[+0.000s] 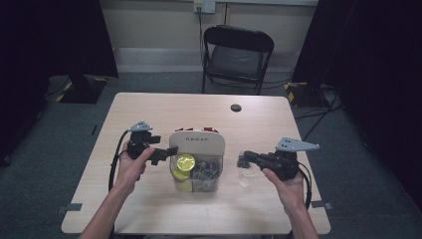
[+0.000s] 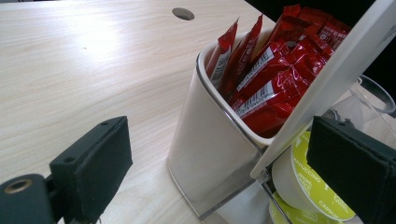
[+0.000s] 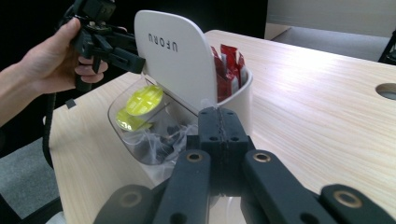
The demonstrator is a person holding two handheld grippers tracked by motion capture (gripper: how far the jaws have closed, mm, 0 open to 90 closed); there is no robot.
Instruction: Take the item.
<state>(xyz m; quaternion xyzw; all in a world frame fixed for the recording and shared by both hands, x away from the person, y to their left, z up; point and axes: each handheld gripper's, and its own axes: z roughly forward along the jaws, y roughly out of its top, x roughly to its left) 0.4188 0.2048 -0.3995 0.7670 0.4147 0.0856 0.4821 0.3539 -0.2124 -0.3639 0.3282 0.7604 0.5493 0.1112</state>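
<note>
A desk organiser (image 1: 197, 186) stands mid-table with its white lid (image 1: 197, 143) tilted up. Its white rear bin (image 2: 205, 140) holds red sachets (image 2: 271, 74). The clear front bin holds yellow-lidded capsules (image 1: 185, 162) and dark pieces (image 1: 205, 172). My left gripper (image 1: 166, 153) is open at the organiser's left side, its jaws either side of the lid's edge (image 2: 327, 84) and the bin's corner, not pressing. To the organiser's right, my right gripper (image 1: 244, 160) is shut, with a clear plastic cup (image 1: 247, 174) at its tips. A sliver of clear plastic (image 3: 207, 103) shows there.
The wooden table (image 1: 149, 109) has a round cable hole (image 1: 236, 107) at the back. A black folding chair (image 1: 236, 55) stands beyond the far edge. Bare wood lies behind and to both sides of the organiser.
</note>
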